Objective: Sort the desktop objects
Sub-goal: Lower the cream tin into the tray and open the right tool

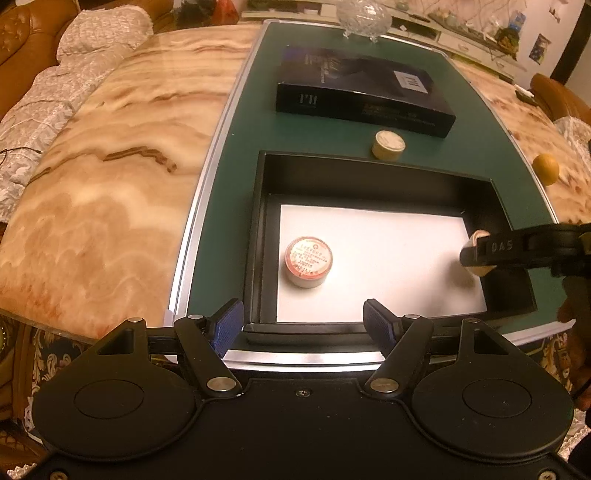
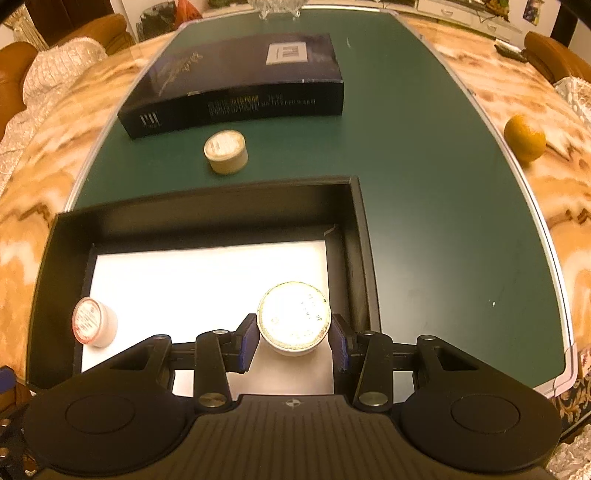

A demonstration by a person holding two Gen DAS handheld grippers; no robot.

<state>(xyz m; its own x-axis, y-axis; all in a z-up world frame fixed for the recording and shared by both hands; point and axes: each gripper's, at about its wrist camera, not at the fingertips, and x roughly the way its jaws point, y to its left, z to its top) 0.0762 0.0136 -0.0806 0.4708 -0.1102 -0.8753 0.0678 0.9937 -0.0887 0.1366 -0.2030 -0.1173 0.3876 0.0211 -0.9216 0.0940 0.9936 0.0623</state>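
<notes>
An open black box [image 1: 369,173] with a white floor sits on the green mat; it also shows in the right wrist view [image 2: 207,206]. A red-labelled round tin [image 1: 308,261] lies inside it at the left [image 2: 94,321]. My right gripper [image 2: 294,341] is shut on a cream round tin [image 2: 294,319] and holds it over the box's right side; it shows from the side in the left wrist view [image 1: 476,256]. My left gripper [image 1: 303,326] is open and empty at the box's near edge. A third cream tin [image 1: 388,144] stands on the mat beyond the box [image 2: 225,151].
A dark closed box [image 1: 362,94] lies farther back on the mat [image 2: 236,85]. An orange [image 1: 546,168] sits on the marble table right of the mat [image 2: 524,138]. A glass bowl [image 1: 364,16] stands at the far end.
</notes>
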